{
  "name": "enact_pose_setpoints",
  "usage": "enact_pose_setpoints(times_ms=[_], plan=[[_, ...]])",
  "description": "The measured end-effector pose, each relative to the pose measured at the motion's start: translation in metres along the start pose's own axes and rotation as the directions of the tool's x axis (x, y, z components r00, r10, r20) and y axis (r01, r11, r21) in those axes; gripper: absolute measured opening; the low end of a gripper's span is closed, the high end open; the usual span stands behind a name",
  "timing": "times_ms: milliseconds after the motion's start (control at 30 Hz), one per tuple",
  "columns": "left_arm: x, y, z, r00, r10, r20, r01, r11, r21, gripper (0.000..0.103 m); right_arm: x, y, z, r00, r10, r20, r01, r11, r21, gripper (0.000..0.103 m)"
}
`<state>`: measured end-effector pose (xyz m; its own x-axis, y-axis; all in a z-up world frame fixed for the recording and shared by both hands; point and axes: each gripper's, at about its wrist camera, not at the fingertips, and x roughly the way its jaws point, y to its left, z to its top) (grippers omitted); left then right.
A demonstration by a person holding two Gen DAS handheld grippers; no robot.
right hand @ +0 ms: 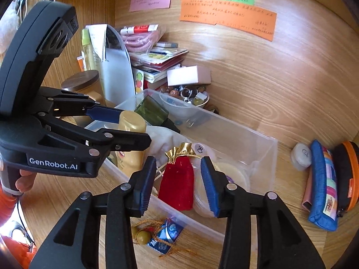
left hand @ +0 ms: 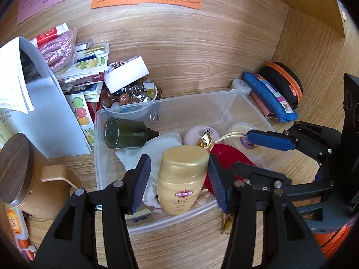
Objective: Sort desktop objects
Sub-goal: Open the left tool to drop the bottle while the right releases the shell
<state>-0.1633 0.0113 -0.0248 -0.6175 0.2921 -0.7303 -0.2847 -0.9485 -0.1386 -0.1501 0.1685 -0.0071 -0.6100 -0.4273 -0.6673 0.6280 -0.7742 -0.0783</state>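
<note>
A clear plastic bin [left hand: 226, 103] sits on a wood-grain desk [left hand: 190, 56] and holds the things being sorted. The left gripper [left hand: 179, 179] reaches into it with its jaws on either side of a gold sunscreen bottle [left hand: 181, 179]. The bottle stands upright, its long axis running from 12 to 6 o'clock in the left wrist view. The right pad touches the rounded cap; a gap shows at the left pad, so the jaws look part-open, not clamped.

The right gripper [right hand: 178, 183] hovers over the near side of the bin, jaws part-open and holding nothing. Straight ahead of them, at 12 o'clock and just beyond the pads, a red velvet pouch [right hand: 177, 183] with a gathered gold-foil neck stands upright against a pale round lidded tub [right hand: 233, 174]. The right hand is the nearer to the pouch, and it appears to have been let go there.

Also in the bin: a dark green glass bottle [left hand: 128, 134] on its side at 10 o'clock, neck pointing to 3 o'clock; crumpled white cloth [left hand: 161, 143]; a matt pink round case [left hand: 202, 134]. A blue fabric pencil case [left hand: 269, 96] lies outside on the desk at 2 o'clock.
</note>
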Motion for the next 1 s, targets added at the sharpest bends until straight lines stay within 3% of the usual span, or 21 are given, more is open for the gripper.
enact_pose_setpoints(times_ms=[633,1000], plan=[[-0.055,-0.030,-0.020,0.997,0.018,0.082,-0.021,0.999,0.037,0.064,-0.062,0.008,-0.026,0.996,-0.061,0.063,0.060,0.998,0.018,0.048],[-0.057,-0.042,-0.050,0.998,0.003,0.055,-0.006,0.999,0.044,0.066,-0.073,0.013,-0.054,0.997,-0.072,0.039,0.071,0.996,0.045,0.048]])
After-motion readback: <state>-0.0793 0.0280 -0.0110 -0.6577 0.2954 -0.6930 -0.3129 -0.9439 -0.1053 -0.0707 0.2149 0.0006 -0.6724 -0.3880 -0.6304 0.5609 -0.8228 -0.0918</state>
